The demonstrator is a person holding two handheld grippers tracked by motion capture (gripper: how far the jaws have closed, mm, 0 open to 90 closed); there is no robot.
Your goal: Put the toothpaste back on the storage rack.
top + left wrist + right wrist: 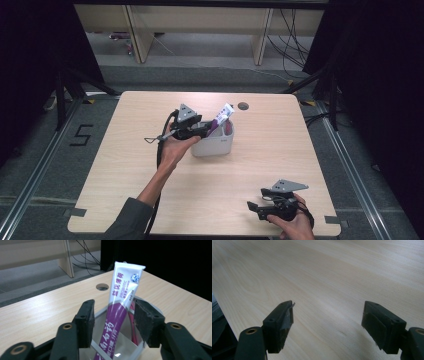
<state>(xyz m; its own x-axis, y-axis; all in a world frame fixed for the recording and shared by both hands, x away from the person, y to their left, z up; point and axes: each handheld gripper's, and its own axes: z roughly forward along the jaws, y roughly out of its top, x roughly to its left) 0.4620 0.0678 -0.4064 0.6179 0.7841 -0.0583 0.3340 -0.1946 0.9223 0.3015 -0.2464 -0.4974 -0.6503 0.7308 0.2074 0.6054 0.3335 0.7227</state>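
We grip black two-jaw tools, the left gripper (197,131) and right gripper (256,207), each topped by a grey three-cornered plate, with brass-ringed screw holes, black cable, and a grey sleeve (131,218).

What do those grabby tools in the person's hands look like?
Both are black with two chunky jaws. The left tool and the right tool each carry a grey three-cornered plate on top. A black cable trails from the left one. A dark grey sleeve covers the left arm.

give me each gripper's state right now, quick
Left gripper: open, jaws apart on either side of the toothpaste tube standing in the clear container, pads not pressing it.
Right gripper: open, nothing between the jaws, over the table.
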